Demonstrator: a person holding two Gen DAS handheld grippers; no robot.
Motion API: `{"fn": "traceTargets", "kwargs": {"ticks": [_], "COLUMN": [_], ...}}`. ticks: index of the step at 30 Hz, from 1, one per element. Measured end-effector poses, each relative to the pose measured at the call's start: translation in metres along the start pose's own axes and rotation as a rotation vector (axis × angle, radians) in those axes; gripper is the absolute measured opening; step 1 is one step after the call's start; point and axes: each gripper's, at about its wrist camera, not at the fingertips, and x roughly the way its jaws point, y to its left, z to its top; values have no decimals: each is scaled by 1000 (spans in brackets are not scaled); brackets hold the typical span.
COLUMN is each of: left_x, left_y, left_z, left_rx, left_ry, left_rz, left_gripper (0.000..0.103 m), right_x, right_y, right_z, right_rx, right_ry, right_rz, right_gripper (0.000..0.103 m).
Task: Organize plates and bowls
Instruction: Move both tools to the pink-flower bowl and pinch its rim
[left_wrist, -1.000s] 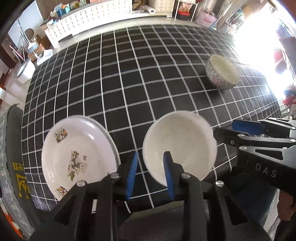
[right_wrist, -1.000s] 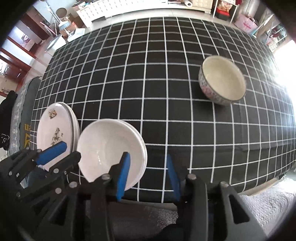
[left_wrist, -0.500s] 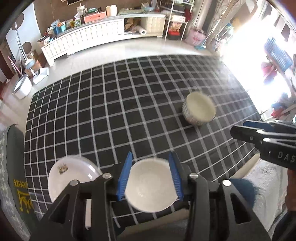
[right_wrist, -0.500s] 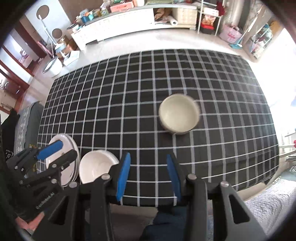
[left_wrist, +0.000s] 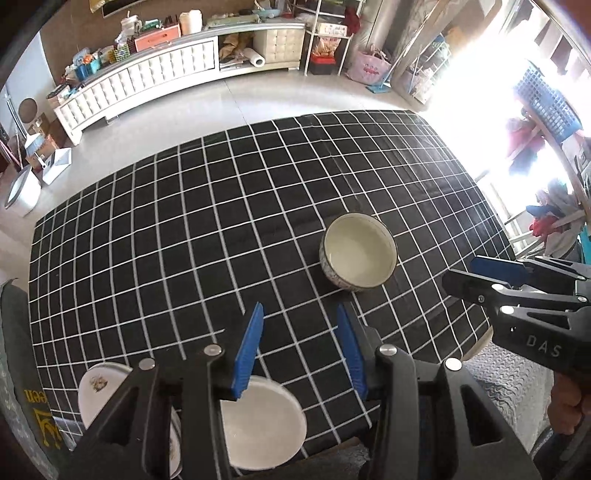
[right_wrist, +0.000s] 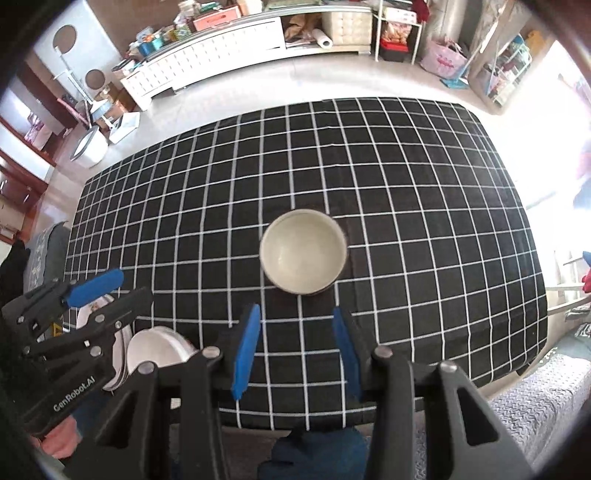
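Observation:
A patterned bowl (left_wrist: 358, 252) with a cream inside stands right of centre on the black checked tablecloth (left_wrist: 221, 221); it also shows in the right wrist view (right_wrist: 303, 252). A plain white bowl (left_wrist: 262, 424) sits at the near left edge, next to a white plate with a cartoon print (left_wrist: 101, 387); both show in the right wrist view, bowl (right_wrist: 159, 349) and plate (right_wrist: 118, 347). My left gripper (left_wrist: 299, 347) is open and empty, high above the white bowl. My right gripper (right_wrist: 295, 347) is open and empty, high above the near edge, short of the patterned bowl.
The table's near edge (right_wrist: 332, 421) lies just under both grippers. Grey padded seating (right_wrist: 535, 406) sits at the near right. A long white cabinet (left_wrist: 147, 85) with clutter stands far across the floor. A white bin (left_wrist: 20, 188) is on the floor at left.
Both grippers have risen and pulled back from the table, so all dishes look smaller. The left gripper's jaws are wider than a second ago. No dish has moved.

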Motion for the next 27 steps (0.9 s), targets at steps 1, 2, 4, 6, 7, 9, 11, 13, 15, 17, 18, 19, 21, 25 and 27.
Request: {"fn": "traceTargets", "kwargs": {"ticks": [1,2,4,6,7,9,11,13,15,17,18,19,21,25,27], "left_x": [5,10,24,40,47,64,76,91,108,119,125,130,139,153,156], "left_y": [0,0,0,-1,-1,-3,-5,-7,-11,-13,-14,-13,-11,-10,-11], "left_z": [5,9,18,27,30,37,42,46,49,51,51,52,53,54,55], "left_rx": [-15,-26,-34,-37,-36,-29,-23,-20,-8,8,13,10,-3,0,2], "left_ry": [-2,-2,16,42,50,72,87,107,138,154,163,170,186,210,212], "left_rz": [11,18,5,1,2,0,-13,-31,-26,-10,-3,-1,-19,-17,-32], "left_gripper": [39,39,39,39,39,39,39,39,39,37,36,31,29,21,20], "right_x": [4,8,18,33,40,56,69,81,89,95,99,102,111,124,128], "right_y": [-4,-8,-16,-25,-28,-36,-43,-47,-50,-49,-48,-47,-47,-51,-52], "right_z": [3,6,12,18,21,26,30,34,39,42,43,43,44,44,43], "right_rx": [5,8,7,10,11,24,36,39,42,33,26,19,12,27,28], "right_ry": [4,7,16,30,40,67,85,94,96,98,101,107,133,156,164], "right_rz": [11,26,45,28,19,24,37,36,26,23,20,17,19,32,38], "right_gripper": [46,46,46,46,46,46,46,46,46,33,29,25,19,15,15]}}
